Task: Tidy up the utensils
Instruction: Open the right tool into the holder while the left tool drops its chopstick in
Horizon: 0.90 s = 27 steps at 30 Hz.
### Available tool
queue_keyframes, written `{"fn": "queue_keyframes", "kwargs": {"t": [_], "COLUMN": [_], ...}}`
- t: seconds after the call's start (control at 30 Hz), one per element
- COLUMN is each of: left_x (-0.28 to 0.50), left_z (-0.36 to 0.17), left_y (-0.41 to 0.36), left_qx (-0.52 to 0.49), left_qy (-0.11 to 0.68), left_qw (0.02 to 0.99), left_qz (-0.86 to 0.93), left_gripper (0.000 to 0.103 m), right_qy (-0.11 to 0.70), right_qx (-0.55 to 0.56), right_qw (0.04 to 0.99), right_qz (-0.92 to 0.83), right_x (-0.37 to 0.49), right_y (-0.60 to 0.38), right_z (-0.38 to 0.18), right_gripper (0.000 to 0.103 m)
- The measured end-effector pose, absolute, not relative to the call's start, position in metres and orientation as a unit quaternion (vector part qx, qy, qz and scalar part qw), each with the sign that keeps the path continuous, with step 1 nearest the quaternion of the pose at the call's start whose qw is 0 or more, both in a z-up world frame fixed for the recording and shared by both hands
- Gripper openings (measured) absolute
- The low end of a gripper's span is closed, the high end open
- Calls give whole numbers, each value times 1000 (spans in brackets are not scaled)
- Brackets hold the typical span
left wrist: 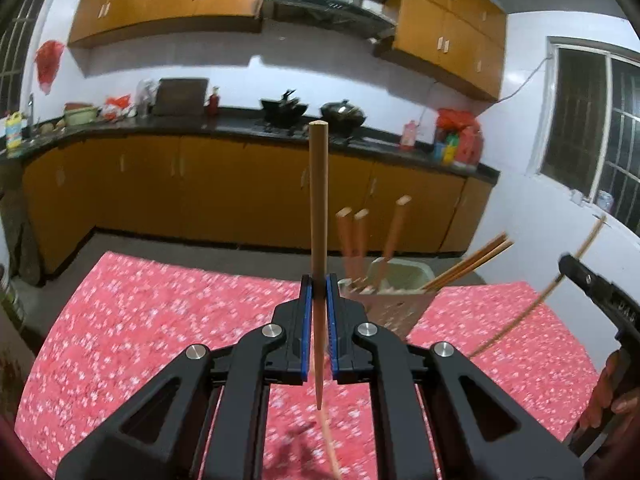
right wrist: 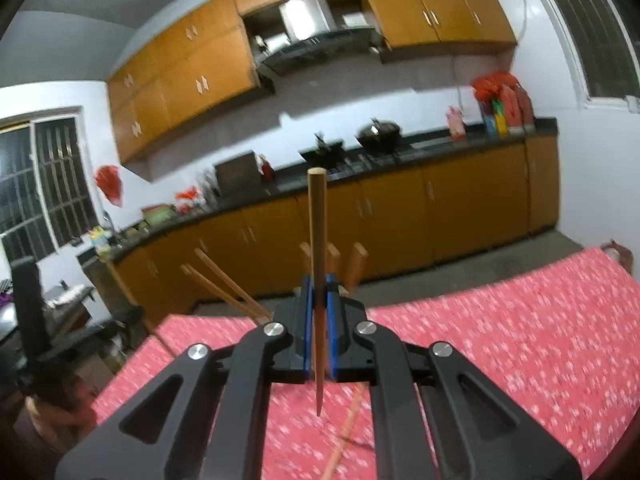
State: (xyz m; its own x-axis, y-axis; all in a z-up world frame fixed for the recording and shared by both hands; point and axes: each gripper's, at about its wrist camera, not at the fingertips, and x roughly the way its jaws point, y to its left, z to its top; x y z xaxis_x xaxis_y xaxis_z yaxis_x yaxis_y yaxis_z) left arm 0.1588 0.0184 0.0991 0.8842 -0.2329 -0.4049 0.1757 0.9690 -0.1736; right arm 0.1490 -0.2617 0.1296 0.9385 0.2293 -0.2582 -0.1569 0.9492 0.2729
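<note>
Wooden chopsticks, upright, one clamped in each claw: left gripper [left wrist: 319,280] and right gripper [right wrist: 319,280]. We judge the utensil holder [left wrist: 394,304], at the red tablecloth's [left wrist: 160,320] far edge, nearer the left.

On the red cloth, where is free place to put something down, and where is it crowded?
Free: the wide stretch of red tablecloth left of the utensil holder, out to the cloth's far edge. Also the cloth right of the right gripper in its own view. Crowded: around the holder, where chopsticks lean outward, and near a loose chopstick lying on the cloth.
</note>
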Motion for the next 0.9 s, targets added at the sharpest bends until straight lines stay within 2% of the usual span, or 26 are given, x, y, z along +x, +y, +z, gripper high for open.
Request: {"fn": "queue_keyframes", "kwargs": {"t": [0.3, 0.53, 0.9], "left_x": [165, 190, 228], "left_z": [152, 174, 137], "left_y": [-20, -36, -39], "left_qx": [-83, -84, -89], "left_qy": [131, 68, 109], "left_qw": [977, 988, 986], "left_qz": [-144, -110, -92], "left_gripper": [8, 8, 8], "right_qy": [36, 3, 24], "right_qx": [114, 102, 82], "right_qw": [989, 993, 995], "right_qz": [92, 56, 48], "right_x": [163, 193, 246], "right_y": [-243, -237, -222], "right_z": [186, 193, 172], "right_gripper": [8, 8, 8]}}
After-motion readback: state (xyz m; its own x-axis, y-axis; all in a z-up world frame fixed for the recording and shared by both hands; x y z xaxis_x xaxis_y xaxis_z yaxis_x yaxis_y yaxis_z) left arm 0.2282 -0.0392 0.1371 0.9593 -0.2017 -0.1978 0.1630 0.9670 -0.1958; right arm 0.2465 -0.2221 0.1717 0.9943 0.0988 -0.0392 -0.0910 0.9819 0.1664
